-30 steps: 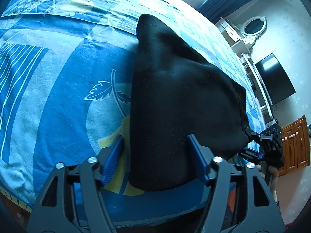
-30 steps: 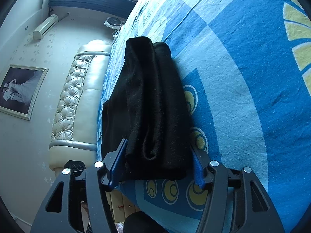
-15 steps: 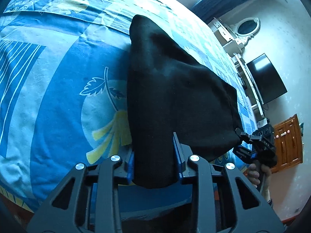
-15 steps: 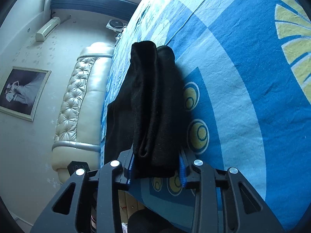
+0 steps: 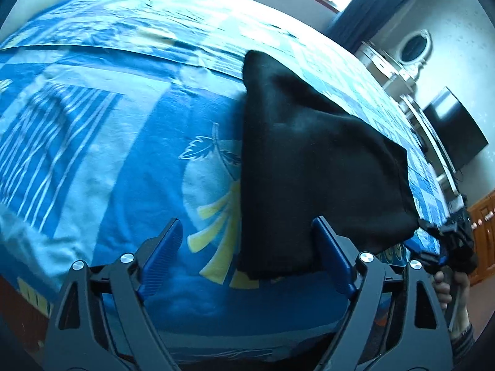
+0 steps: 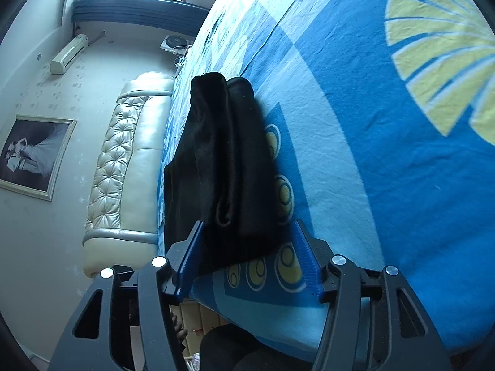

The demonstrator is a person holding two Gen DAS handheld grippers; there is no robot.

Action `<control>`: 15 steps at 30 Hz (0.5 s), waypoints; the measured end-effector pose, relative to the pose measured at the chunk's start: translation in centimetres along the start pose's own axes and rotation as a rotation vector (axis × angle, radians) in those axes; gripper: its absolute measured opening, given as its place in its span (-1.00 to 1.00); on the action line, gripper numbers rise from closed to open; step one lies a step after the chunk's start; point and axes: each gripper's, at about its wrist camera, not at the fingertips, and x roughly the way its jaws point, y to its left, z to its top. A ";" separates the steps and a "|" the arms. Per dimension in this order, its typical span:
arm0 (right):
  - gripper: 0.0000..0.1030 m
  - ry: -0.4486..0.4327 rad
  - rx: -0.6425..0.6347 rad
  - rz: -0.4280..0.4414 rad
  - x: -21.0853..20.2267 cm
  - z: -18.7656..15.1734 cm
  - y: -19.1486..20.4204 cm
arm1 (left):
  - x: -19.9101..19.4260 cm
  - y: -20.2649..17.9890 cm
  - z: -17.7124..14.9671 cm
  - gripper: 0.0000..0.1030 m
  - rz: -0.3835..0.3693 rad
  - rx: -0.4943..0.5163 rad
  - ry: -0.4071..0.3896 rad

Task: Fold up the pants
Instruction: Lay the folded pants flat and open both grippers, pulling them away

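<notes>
The black pants [image 5: 309,170] lie folded into a thick pad on the blue patterned bed cover [image 5: 108,154]. My left gripper [image 5: 247,256] straddles their near left corner, its jaws opening. The cloth lies beside the right finger [image 5: 334,256] and well clear of the left one. In the right wrist view the stacked layers of the pants [image 6: 229,170] run away from me. My right gripper [image 6: 247,259] sits around their near end, its jaws opening, with gaps at both pads. From the left wrist view the right gripper [image 5: 445,241] shows at the pants' far right corner, held by a hand [image 5: 445,281].
The bed's near edge runs just under both grippers. A cream tufted headboard [image 6: 123,160] stands at the left end of the bed. A dark television [image 5: 454,130] and a wooden cabinet [image 5: 482,225] stand past the bed's right side.
Half a second ago both grippers were pinched on the pants' near ends. Both have since spread and let go. The pants rest on the cover.
</notes>
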 end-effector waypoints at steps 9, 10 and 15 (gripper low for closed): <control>0.45 -0.048 -0.184 -0.297 -1.1 -3.1 2.9 | -3.9 -1.7 -2.4 0.77 0.096 -0.011 -0.097; 0.45 -0.050 -0.211 -0.327 -1.1 -3.5 3.2 | -4.5 -2.0 -2.7 0.77 0.115 0.002 -0.114; 0.46 -0.092 -0.314 -0.477 -1.2 -5.9 4.7 | -6.4 -3.7 -3.8 0.84 0.177 0.059 -0.136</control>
